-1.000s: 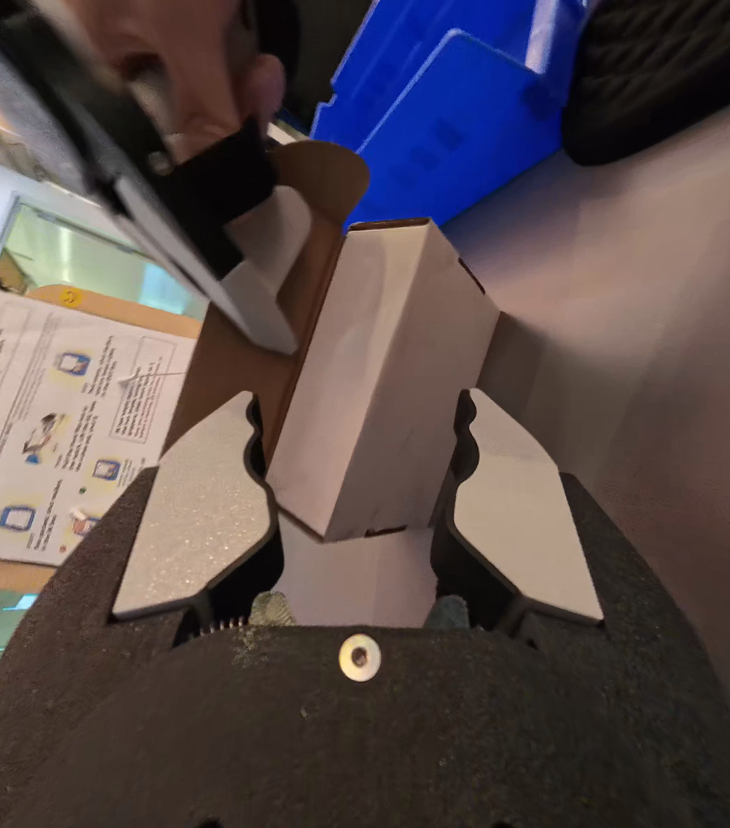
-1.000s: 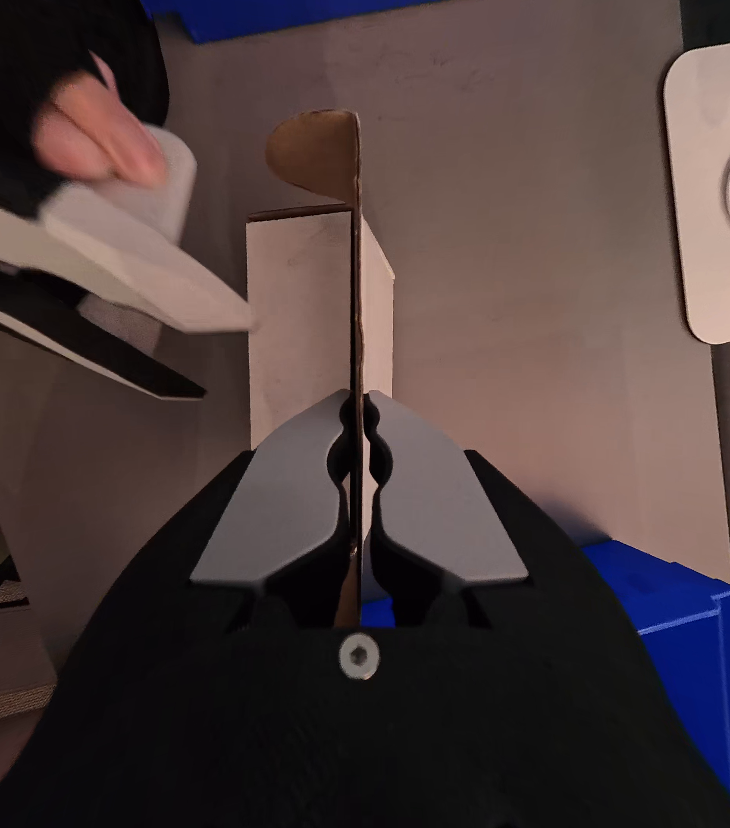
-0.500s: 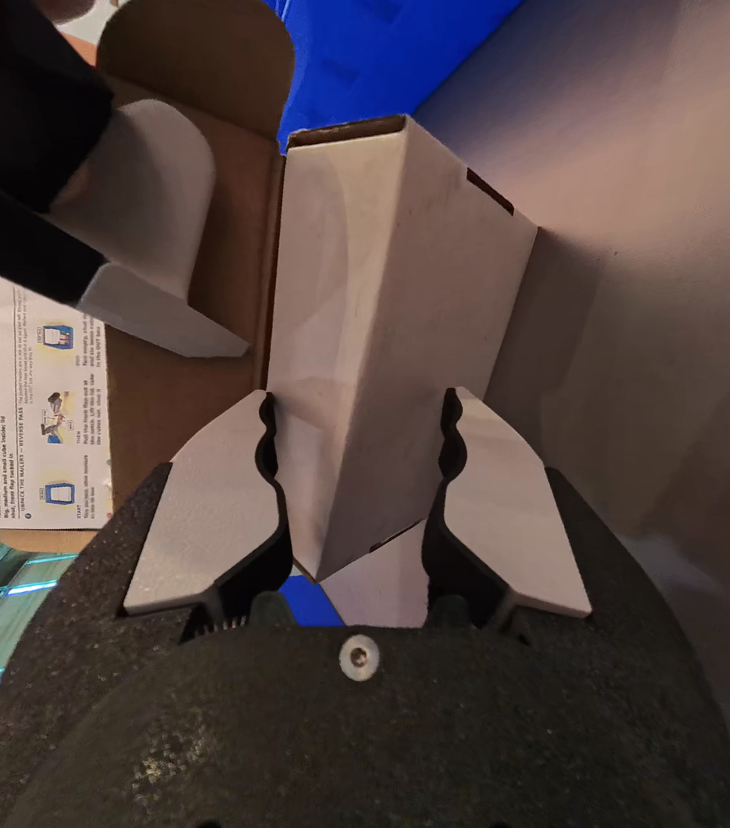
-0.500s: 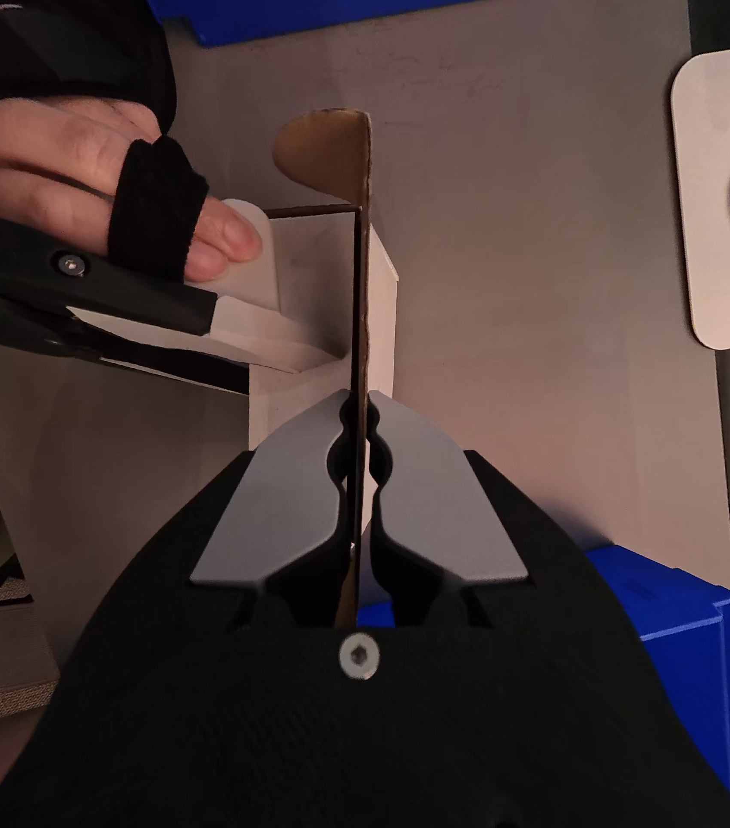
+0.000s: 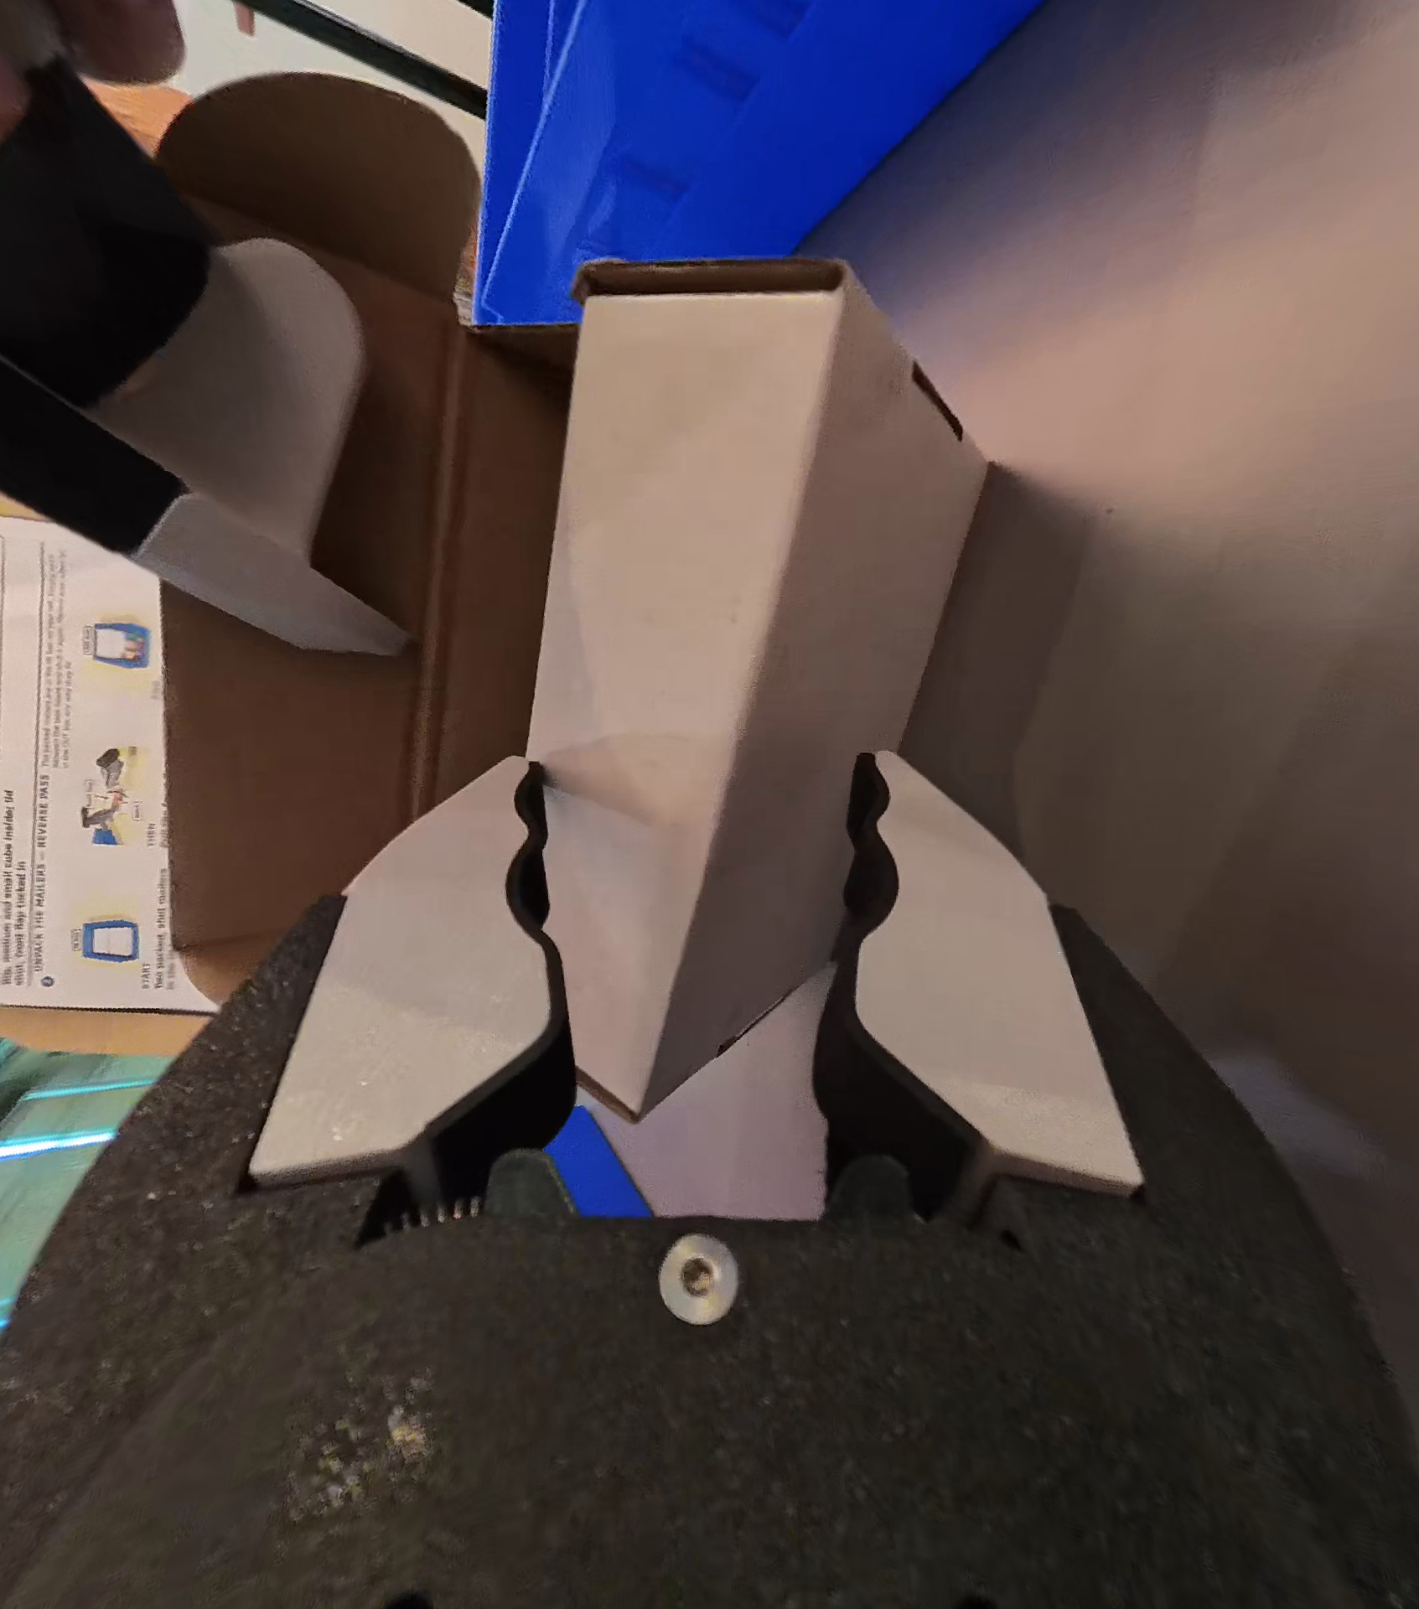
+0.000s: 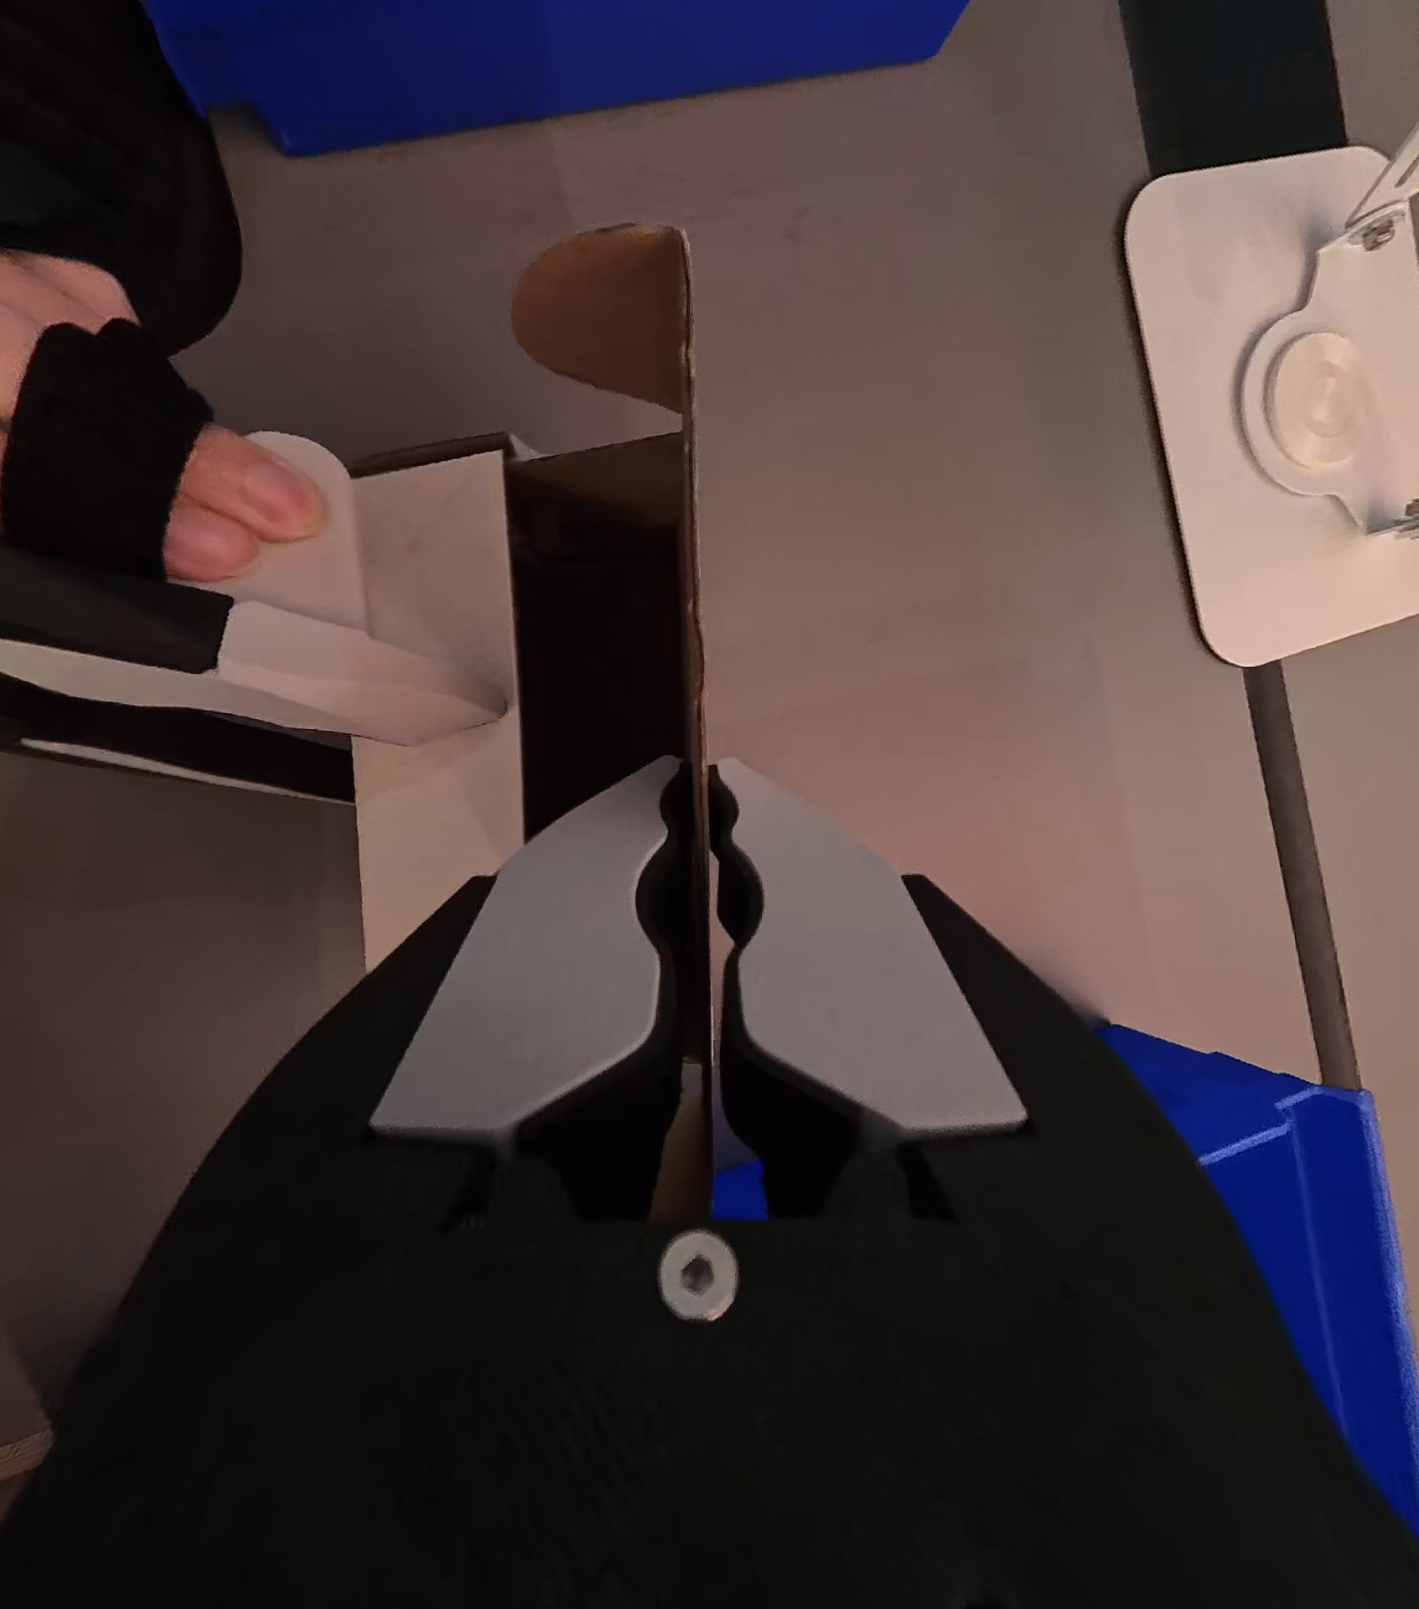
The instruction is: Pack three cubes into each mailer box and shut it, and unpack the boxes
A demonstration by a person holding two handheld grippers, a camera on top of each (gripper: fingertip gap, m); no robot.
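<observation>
Centre of left wrist view: left gripper [image 5: 692, 775] spread around white mailer box [image 5: 732, 609].
Centre of right wrist view: right gripper [image 6: 695, 770] pinching the box's brown lid [image 6: 692, 522] edge-on.

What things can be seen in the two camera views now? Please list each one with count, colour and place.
mailer box: one, white outside, brown inside, open, between the two grippers
lid: one, brown, edge-on, pinched by right gripper
blue bins: at least two, behind and near the box
instruction sheet: one, white, left of box
white plate: one, on table, far right
table: grey
left gripper: fingers apart around the box body
right gripper: shut on lid
hand: one, black fingerless glove, on the left gripper
</observation>
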